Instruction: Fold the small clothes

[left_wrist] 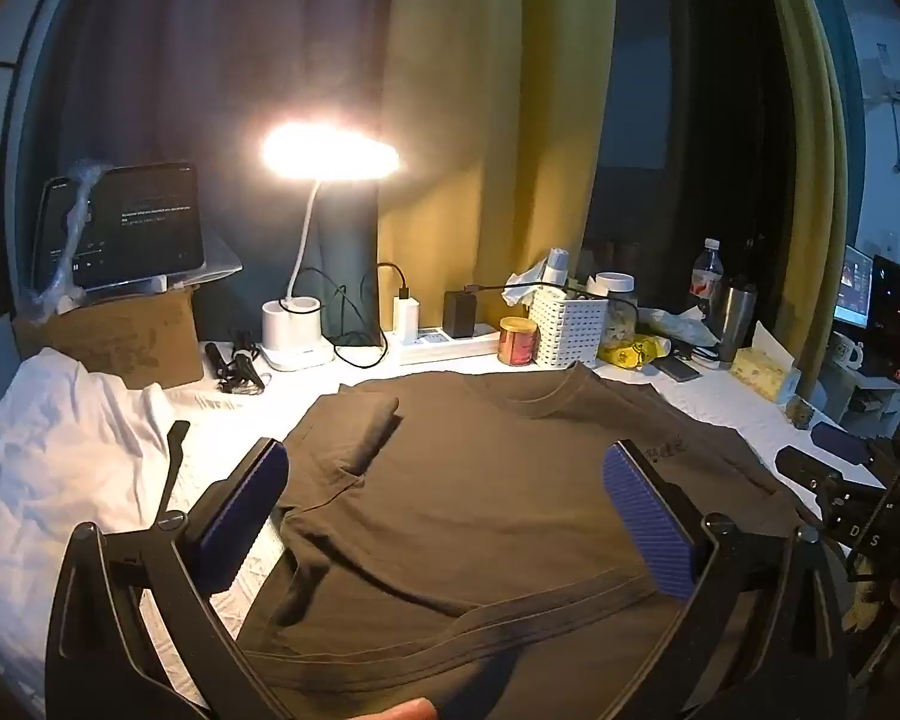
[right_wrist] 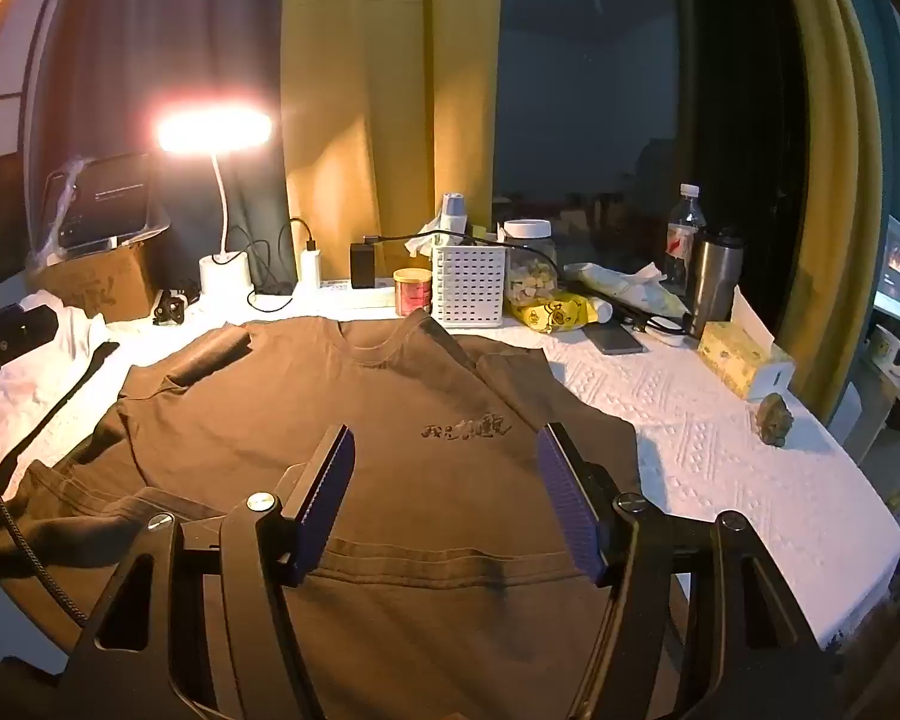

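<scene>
Over the near hem of the brown T-shirt (left_wrist: 468, 498) I hold both tools tipped down toward the cloth. My left gripper (left_wrist: 447, 516) is spread as wide as it goes, nothing between its blue pads. My right gripper (right_wrist: 447, 501) is also released, pads apart over the lower chest, below the printed characters (right_wrist: 467, 429). Neither touches fabric that I can see.

The shirt lies front-up on the white padded table (right_wrist: 720, 438), collar at the far side, hem toward me. Its left sleeve (left_wrist: 373, 429) is turned in over the body and the right one looks tucked too, so I judge the side folds are started. The lower left corner is rumpled; I expect it needs smoothing before the hem is brought up.

A white garment (left_wrist: 60, 450) is heaped at the left, clear of the work.

Far edge, containers:
- white perforated basket (right_wrist: 468, 285), a cable draped across; contents hidden
- clear jar (right_wrist: 531, 270), white lid, pale chunks inside
- small red tin (right_wrist: 413, 291), closed
- water bottle (right_wrist: 684, 234) and steel tumbler (right_wrist: 714, 282), far right
- tissue box (right_wrist: 744, 360), right

The lamp (left_wrist: 330, 153) lights the far left.
</scene>
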The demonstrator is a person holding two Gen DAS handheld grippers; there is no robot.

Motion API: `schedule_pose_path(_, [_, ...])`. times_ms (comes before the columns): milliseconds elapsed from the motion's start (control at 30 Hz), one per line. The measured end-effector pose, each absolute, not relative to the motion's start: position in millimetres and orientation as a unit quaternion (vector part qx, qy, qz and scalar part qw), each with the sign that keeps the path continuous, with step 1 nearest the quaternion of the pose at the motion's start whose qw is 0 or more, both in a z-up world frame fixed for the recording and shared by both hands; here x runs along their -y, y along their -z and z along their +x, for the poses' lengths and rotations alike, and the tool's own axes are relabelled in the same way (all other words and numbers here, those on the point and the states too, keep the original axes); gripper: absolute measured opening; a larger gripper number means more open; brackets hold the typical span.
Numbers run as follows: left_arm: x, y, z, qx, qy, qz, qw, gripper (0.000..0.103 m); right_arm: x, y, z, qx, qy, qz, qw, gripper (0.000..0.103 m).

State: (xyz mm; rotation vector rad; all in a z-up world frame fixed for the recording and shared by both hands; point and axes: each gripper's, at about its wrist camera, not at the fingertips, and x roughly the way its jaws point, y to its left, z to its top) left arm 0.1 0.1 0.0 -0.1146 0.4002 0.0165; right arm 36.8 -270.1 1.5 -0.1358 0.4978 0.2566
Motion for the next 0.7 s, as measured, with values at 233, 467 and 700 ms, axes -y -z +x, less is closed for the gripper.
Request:
schedule_pose_path(233, [-8.5, -8.6, -2.4, -0.191, -0.008, -0.056, 0.980, 0.103, 268.9, -2.9, 34.8, -0.242, -0.126, -0.067, 0.960, 0.067])
schedule_pose_path(467, [1.3, -9.2, -3.1, -0.189, -0.014, -0.051, 0.981, 0.103, 274.3, -5.5, 37.2, -0.242, -0.124, -0.068, 0.960, 0.067])
schedule_pose_path(700, [1.8, -9.2, -4.5, -0.187, -0.013, -0.049, 0.981, 0.103, 275.3, -6.1, 38.1, -0.242, -0.124, -0.067, 0.960, 0.067])
